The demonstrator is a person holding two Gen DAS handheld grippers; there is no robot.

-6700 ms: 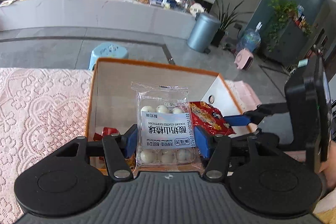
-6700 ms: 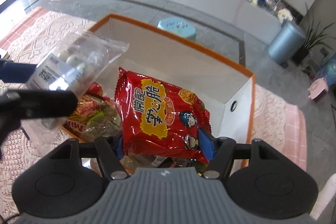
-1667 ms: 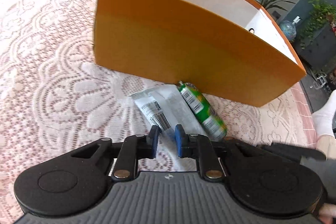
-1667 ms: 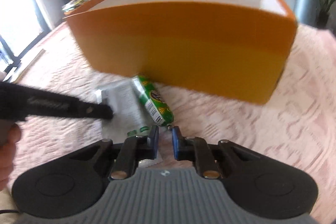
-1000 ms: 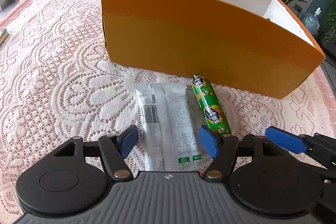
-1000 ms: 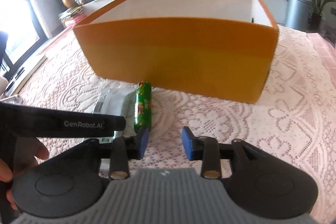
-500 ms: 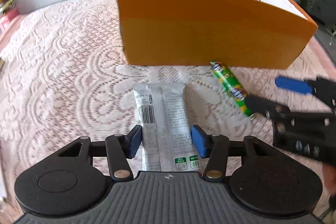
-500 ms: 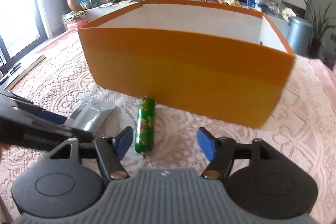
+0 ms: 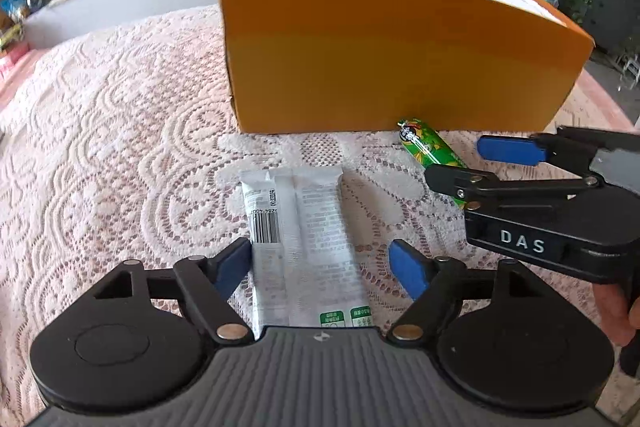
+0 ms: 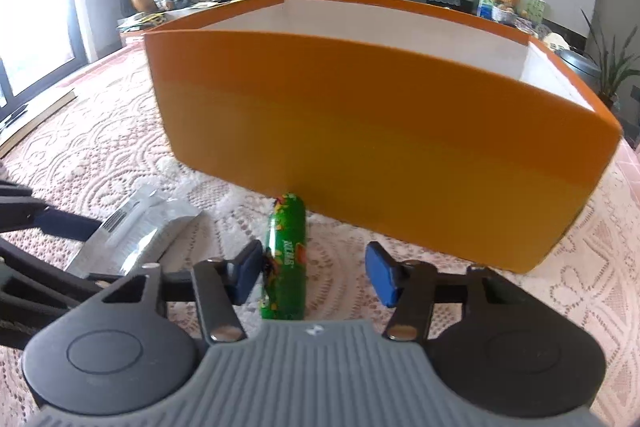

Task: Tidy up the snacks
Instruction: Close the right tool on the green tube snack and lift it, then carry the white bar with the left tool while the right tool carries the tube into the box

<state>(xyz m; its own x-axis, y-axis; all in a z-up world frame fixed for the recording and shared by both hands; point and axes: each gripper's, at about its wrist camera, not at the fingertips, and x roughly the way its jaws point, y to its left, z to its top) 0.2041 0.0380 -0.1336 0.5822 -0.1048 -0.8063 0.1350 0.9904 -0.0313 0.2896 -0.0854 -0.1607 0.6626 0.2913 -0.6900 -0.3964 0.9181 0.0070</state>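
A silver snack wrapper lies flat on the lace cloth in front of the orange box. My left gripper straddles its near half with the jaws opening wide; the right pad stands clear of it. A green sausage stick lies with its far end at the box's front wall. My right gripper is over its near half, jaws closing. The left pad is beside the stick and a gap remains at the right pad. In the left wrist view the right gripper covers the stick's lower end.
The pink lace tablecloth spreads to the left of the box. A person's fingers hold the right gripper's handle. The left gripper's fingers reach in beside the wrapper. A counter and plants stand far behind.
Both grippers have come lower over their snacks. The left jaws narrowed, then spread wide again around the wrapper. The right jaws widened, then narrowed around the green stick.
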